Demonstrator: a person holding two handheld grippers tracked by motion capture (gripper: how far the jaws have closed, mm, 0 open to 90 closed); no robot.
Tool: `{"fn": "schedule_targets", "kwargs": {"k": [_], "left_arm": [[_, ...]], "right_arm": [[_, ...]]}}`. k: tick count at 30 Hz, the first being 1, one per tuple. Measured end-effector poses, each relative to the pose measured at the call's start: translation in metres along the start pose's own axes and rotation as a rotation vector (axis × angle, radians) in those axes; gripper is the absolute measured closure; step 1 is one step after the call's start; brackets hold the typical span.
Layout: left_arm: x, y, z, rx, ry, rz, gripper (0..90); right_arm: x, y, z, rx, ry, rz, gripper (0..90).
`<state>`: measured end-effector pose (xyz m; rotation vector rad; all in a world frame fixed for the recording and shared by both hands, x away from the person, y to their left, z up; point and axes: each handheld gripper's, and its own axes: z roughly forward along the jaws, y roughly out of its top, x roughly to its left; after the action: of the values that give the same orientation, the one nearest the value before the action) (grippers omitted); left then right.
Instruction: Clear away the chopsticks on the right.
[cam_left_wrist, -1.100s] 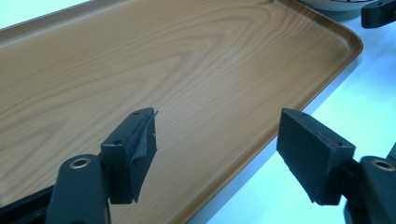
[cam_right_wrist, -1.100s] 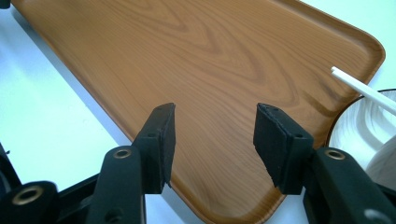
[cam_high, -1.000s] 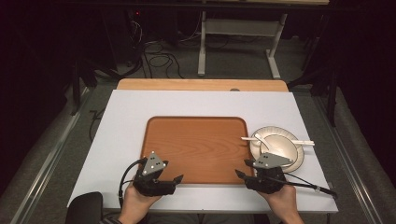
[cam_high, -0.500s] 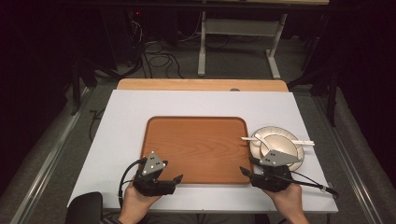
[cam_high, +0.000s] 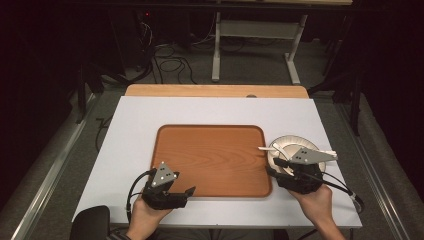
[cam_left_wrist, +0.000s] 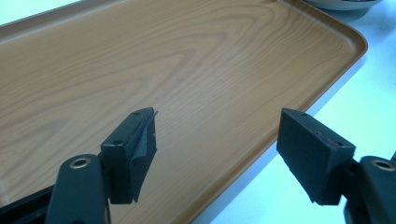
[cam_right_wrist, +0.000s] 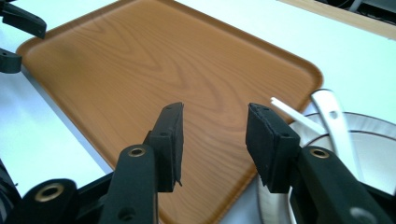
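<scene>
right gripper (cam_right_wrist: 214, 140) fingers narrowing, empty, over tray (cam_right_wrist: 140, 70)

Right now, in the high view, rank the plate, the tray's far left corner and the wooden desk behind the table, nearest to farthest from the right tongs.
1. Plate, just beyond the right tongs.
2. Tray far left corner, across to the left.
3. Wooden desk, behind the table's far edge.

The tray (cam_high: 210, 155) is orange-brown with a wood-grain pattern. It sits on a white table (cam_high: 130, 130) edged at the far side by a pale wooden strip (cam_high: 215, 90). The plate (cam_high: 287, 142) is off-white with a thin dark ring, the spoon (cam_right_wrist: 334, 116) white. Both grippers (cam_high: 190, 191) (cam_high: 272, 167) are black with grey plates.
</scene>
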<state>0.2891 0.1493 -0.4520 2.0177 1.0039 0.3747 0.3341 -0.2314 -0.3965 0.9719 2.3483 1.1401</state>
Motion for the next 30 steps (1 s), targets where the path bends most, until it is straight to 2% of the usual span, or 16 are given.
{"fn": "schedule_targets", "kwargs": {"k": [3,4,9,15,23,30], "left_arm": [[0.0,0.0,0.001,0.002,0.001,-0.002,29.0],[0.0,0.0,0.002,0.006,0.002,-0.001,29.0],[-0.001,0.0,0.001,0.004,0.004,-0.001,29.0],[0.0,-0.003,-0.001,0.002,0.014,-0.016,29.0],[0.0,-0.007,-0.009,-0.004,0.045,-0.037,29.0],[0.001,-0.01,-0.01,0.001,0.057,-0.05,29.0]], "right_arm": [[-0.006,0.002,-0.004,0.007,-0.003,0.004,62.8],[-0.012,0.005,-0.007,0.014,-0.011,0.006,64.3],[-0.022,0.008,-0.013,0.034,-0.03,0.005,65.6],[-0.041,0.012,-0.026,0.069,-0.081,-0.016,68.2],[-0.057,0.014,-0.031,0.1,-0.102,-0.023,70.1],[-0.079,0.019,-0.032,0.141,-0.147,-0.027,72.1]]}}
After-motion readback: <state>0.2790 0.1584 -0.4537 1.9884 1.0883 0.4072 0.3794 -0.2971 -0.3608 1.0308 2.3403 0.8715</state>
